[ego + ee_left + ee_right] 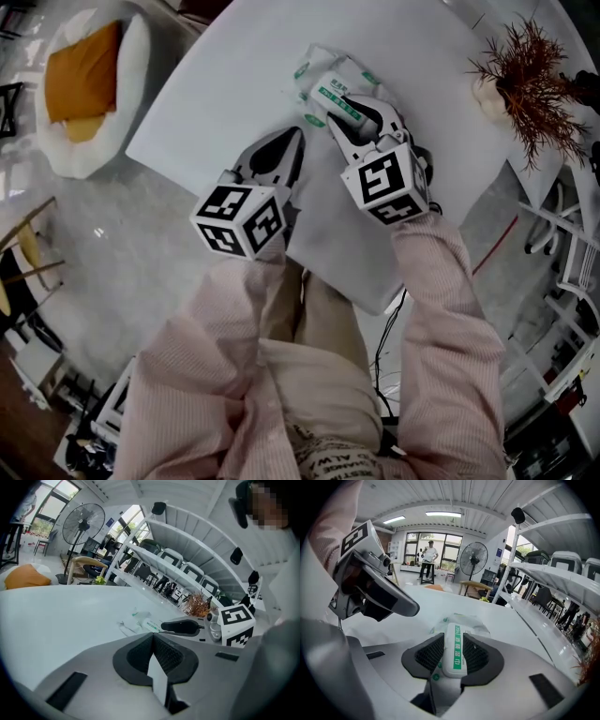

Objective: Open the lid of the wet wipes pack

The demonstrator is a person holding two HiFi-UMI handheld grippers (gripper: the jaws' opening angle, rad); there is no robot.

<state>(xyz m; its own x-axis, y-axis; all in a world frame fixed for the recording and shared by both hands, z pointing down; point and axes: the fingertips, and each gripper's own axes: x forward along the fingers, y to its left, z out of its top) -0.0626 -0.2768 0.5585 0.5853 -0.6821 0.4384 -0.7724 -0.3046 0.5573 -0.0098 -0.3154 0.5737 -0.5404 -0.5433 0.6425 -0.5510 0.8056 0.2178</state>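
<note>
- Right gripper [453,662], seen in its own view, has its jaws clamped on the wet wipes pack [458,629], pressing both sides of the pack's white raised part with the green printed band.
- We see in the head view that the pack [330,79] lies on the white table [234,89], upper centre of the frame, with the right gripper [354,114] touching its lower end.
- We find the left gripper [153,649] with its jaws together and nothing held between them.
- Left gripper [294,142] sits centre frame in the head view, just beside the right gripper and near the pack, apart from it.
- We note a dried reddish plant [527,67] at the upper right, and an orange cushion [84,58] on a white seat at the upper left.
</note>
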